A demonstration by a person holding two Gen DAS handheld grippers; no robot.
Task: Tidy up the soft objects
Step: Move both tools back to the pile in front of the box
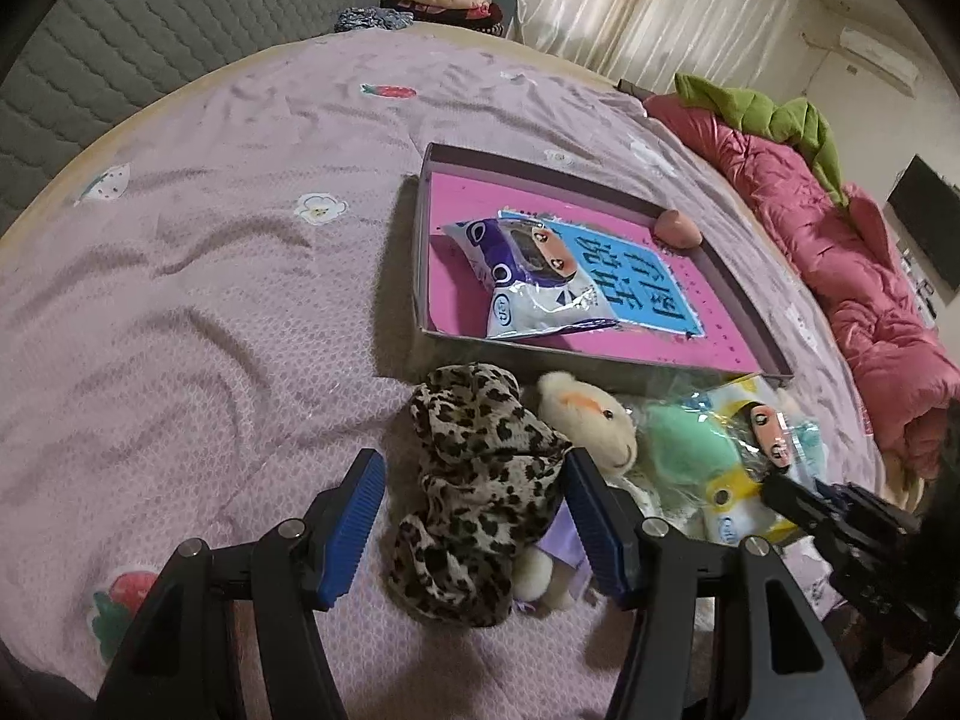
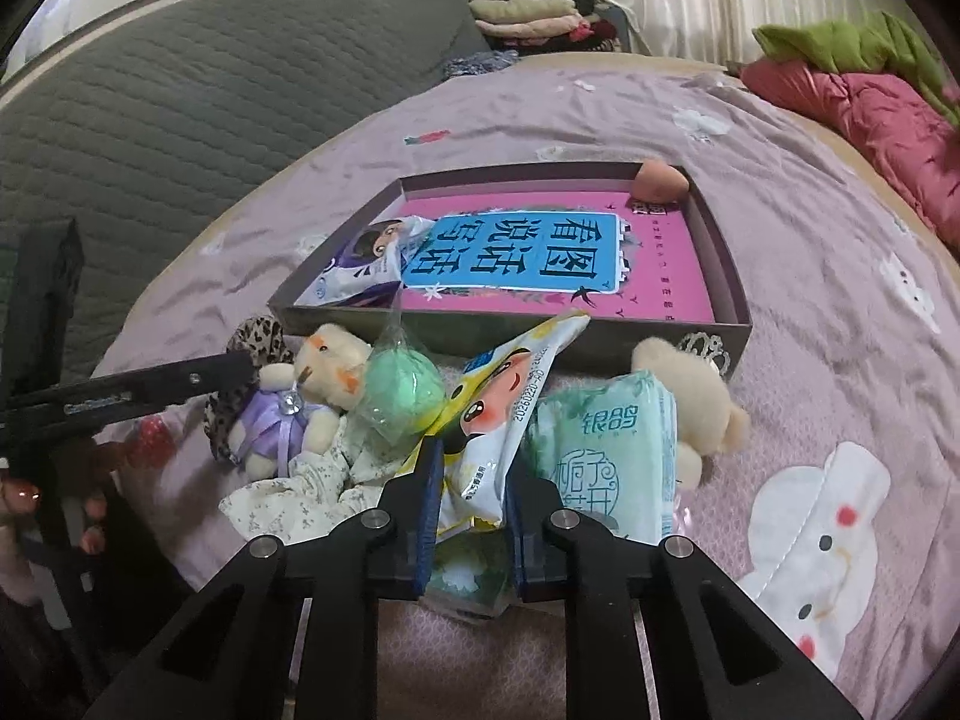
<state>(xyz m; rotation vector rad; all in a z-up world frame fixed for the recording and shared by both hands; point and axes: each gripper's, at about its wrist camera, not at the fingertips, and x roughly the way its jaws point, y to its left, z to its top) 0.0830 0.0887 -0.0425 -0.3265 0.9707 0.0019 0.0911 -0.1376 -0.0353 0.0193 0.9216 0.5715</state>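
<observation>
The left gripper (image 1: 474, 483) stands wide open over the bedspread (image 1: 210, 276), its blue pads (image 1: 360, 516) on either side of a leopard scarf (image 1: 474, 498). The right pad lies against the scarf's right edge; the left pad is clear of it, so nothing is gripped.

The right gripper (image 2: 471, 462) is clenched on a yellow pouch (image 2: 510, 408) with a cartoon face; both pads press its lower end, and the pouch stands tilted up out of the pile, its top corner leaning toward the box (image 2: 510, 330).

The pile of soft things lies on the bedspread just near of the box's near wall. From left to right in the right wrist view: the scarf, a small bear (image 2: 306, 390) in a purple dress, a green ball (image 2: 402, 390) in clear wrap, the pouch, a green tissue pack (image 2: 606, 450), and a cream plush (image 2: 690, 384) touching the tissue pack's far right side. A floral cloth (image 2: 300, 492) lies near of the bear.

Inside the box a purple pouch (image 2: 360, 270) rests at the left on a pink book (image 2: 648, 264), and a peach sponge (image 2: 660, 180) sits in the far right corner.
</observation>
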